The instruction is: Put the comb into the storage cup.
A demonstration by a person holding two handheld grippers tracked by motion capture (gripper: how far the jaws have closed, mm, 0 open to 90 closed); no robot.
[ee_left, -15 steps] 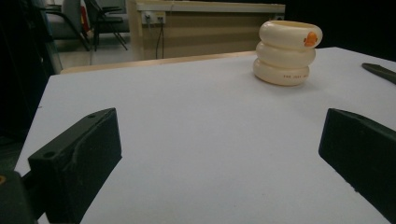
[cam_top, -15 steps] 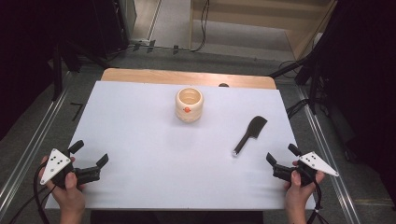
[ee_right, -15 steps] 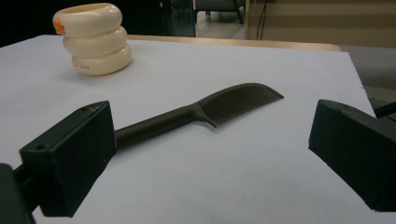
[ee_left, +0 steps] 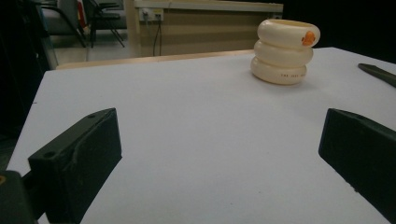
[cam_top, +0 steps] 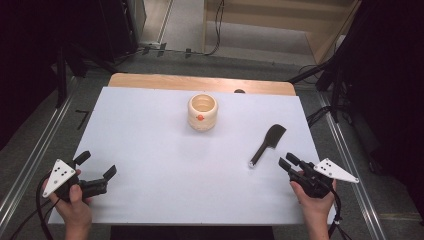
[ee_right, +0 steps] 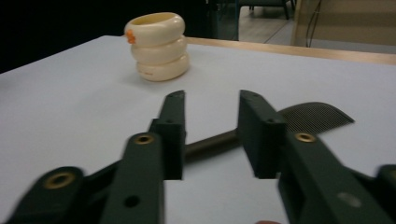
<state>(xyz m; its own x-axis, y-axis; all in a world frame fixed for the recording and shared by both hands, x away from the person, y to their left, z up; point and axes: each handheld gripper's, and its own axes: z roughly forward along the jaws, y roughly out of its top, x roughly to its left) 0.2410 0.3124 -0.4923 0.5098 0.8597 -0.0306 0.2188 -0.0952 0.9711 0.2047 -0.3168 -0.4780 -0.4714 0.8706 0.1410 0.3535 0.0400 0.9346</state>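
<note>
My left gripper (cam_top: 97, 166) rests near the front left corner of the surface (cam_top: 150, 150), its jaws spread wide with nothing between them. My right gripper (cam_top: 286, 162) sits near the front right edge, its jaws narrowed to a small gap and not pressing on anything; in the right gripper view the dark handle of the black spatula (ee_right: 280, 126) lies just beyond the jaw tips. From the high view, the spatula (cam_top: 268, 144) lies flat on the right half of the surface, blade pointing away from me, handle end close to my right gripper. A cream ribbed cup (cam_top: 202, 112) made of three stacked rings, with a small orange mark on its side, stands upright toward the far middle, well apart from both grippers. The surface is a white sheet over a wooden board (cam_top: 200, 82) whose far edge shows. Grey floor (cam_top: 250, 57) lies beyond, with cables (cam_top: 217, 30), dark stands at the left and pale wooden panelling (cam_top: 280, 15) at the back.
</note>
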